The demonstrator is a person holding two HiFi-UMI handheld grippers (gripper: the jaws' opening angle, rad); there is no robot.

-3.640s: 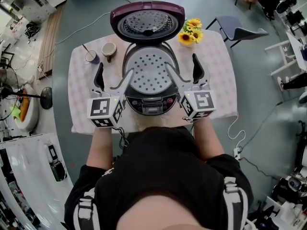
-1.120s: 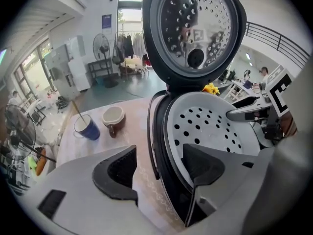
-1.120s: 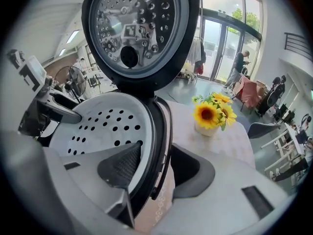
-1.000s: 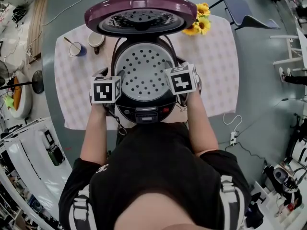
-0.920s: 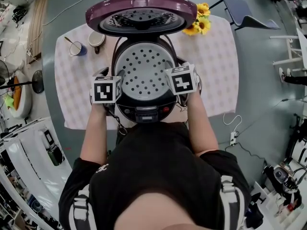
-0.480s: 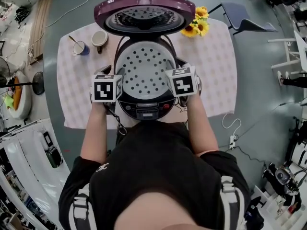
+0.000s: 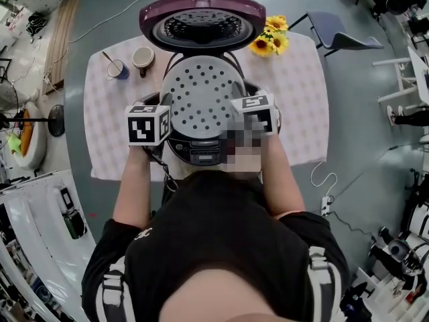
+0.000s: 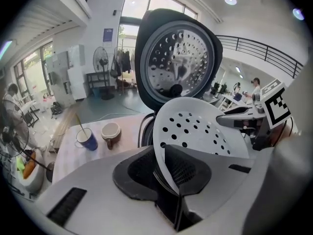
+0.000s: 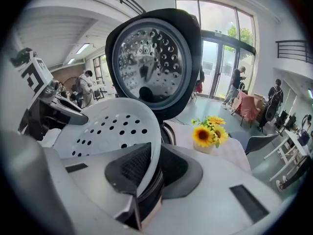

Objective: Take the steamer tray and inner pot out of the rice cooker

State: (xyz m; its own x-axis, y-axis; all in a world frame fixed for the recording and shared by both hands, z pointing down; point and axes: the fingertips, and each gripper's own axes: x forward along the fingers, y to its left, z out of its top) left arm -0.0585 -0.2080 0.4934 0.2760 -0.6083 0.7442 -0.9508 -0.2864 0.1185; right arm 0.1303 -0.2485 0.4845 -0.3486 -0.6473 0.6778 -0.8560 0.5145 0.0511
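Lifted a bit versus half a second back: steamer tray [image 7: 201, 96], now tilted above the rice cooker [image 7: 199, 154] mouth, lid [image 7: 201, 22] open behind. Clamped on tray's left rim: left gripper [image 8: 161, 173] jaws, rim edge wedged between them. Same on the right rim: right gripper [image 9: 149, 173] jaws. Cooker standing on checked worktop [image 7: 301, 106], mug [image 7: 143, 58] and blue cup [image 7: 117, 68] left, sunflowers [image 7: 270, 40] right.

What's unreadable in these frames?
- Inner pot: hidden in all views, covered by the steamer tray.
- Cooker panel: in the head view its right part is under a mosaic patch; it is absent from both gripper views.
- Cup contents: too small in the head view.
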